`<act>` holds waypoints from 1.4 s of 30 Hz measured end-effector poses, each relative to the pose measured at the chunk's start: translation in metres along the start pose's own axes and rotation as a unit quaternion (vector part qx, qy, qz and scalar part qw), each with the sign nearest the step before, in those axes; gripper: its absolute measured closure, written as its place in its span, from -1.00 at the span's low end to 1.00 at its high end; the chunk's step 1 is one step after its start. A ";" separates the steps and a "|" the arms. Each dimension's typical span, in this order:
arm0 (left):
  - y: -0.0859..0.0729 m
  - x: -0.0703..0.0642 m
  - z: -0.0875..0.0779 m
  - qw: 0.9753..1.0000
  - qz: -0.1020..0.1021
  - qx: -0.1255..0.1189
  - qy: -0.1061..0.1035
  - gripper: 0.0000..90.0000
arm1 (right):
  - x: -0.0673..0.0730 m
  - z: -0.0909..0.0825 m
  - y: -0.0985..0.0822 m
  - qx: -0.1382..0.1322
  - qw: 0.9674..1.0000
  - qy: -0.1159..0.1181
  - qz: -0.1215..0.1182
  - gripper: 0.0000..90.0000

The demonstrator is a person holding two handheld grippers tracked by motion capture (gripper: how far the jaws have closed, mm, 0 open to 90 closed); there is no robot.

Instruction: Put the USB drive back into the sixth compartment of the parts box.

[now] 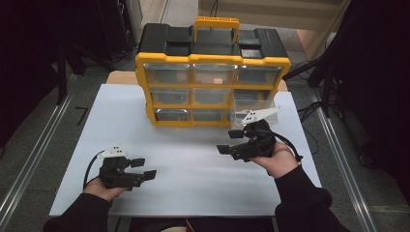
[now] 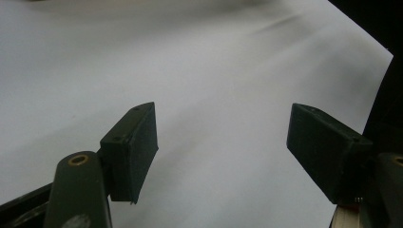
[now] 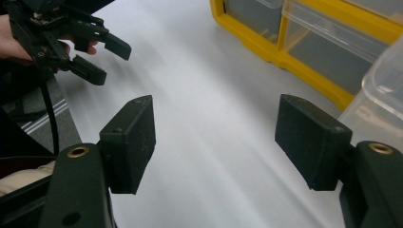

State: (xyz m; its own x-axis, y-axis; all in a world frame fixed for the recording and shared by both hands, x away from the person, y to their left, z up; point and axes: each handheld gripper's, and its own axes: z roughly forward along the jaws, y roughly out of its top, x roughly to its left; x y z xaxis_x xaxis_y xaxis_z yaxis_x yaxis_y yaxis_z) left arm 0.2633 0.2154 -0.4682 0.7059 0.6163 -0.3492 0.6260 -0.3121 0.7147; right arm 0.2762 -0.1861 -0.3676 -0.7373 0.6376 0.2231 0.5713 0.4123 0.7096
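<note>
Now the right claw point(image 1: 230, 142), jaws apart and empty, sits just beside the pulled-out clear drawer point(image 1: 254, 107) of the yellow organizer point(image 1: 212, 60); next, likely reaching for it. Left claw point(image 1: 144, 169) rests apart, empty.

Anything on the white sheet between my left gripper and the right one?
Nothing: in the high view, bare white sheet separates left gripper from right gripper.

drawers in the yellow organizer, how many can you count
9, in three rows of three on the yellow organizer. The bottom-right drawer is pulled out toward the right gripper; the rest sit closed.
</note>
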 end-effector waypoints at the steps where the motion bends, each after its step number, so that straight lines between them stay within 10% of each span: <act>1: 0.000 0.000 0.000 1.000 -0.001 -0.001 0.000 -0.40 | -0.001 0.001 -0.003 -0.003 1.000 0.002 0.001 -0.37; 27: 0.000 0.000 0.000 1.000 0.001 0.003 0.003 -0.40 | -0.033 0.035 -0.085 0.016 0.999 -0.021 0.019 -0.42; 42: -0.001 -0.001 0.001 1.000 0.006 0.001 0.007 -0.40 | -0.046 0.020 -0.123 0.008 0.998 -0.043 0.034 -0.43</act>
State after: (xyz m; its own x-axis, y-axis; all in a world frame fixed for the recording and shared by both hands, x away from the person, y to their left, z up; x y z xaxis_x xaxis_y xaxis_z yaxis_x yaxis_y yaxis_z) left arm 0.2621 0.2143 -0.4685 0.7087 0.6222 -0.3327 0.6183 -0.3205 0.7177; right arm 0.2472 -0.2536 -0.4781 -0.6636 0.7173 0.2122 0.6254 0.3764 0.6835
